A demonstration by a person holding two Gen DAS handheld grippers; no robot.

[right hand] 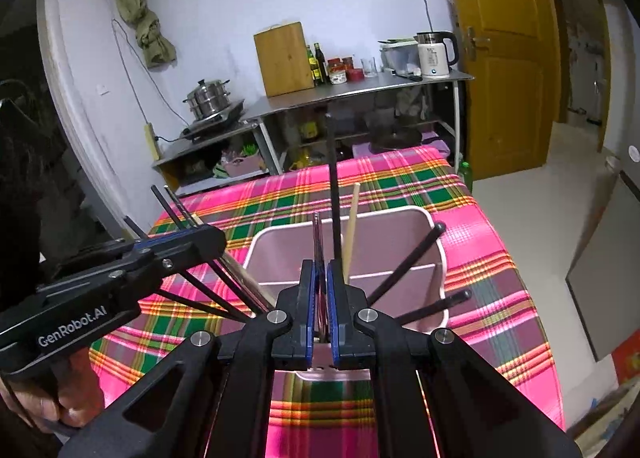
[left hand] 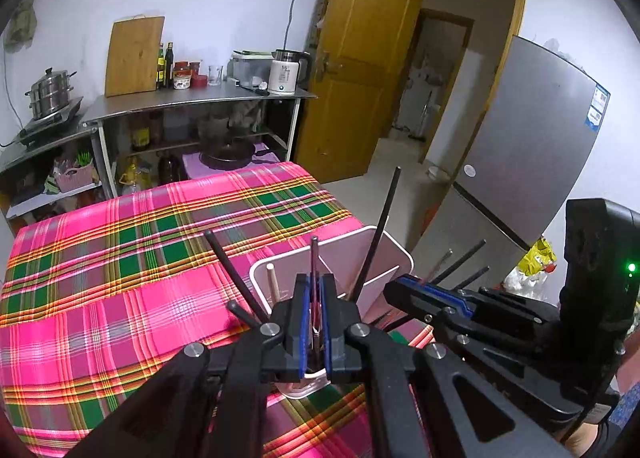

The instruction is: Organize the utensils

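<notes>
"GenRobot.AI" printed on left claw (right hand: 208, 238) body.

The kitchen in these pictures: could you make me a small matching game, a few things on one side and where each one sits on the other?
Things:
1. kettle
2. steamer pot
3. cutting board
4. pink container

Places:
A. on the checked tablecloth
B. leaning on the wall
C. right end of the metal shelf, near the door
D. on the lower stand at the left

Pairs: 1-C, 2-D, 3-B, 4-A

Woven plaid cloth (left hand: 160, 258); smooth plastic holder (right hand: 400, 218).
</notes>
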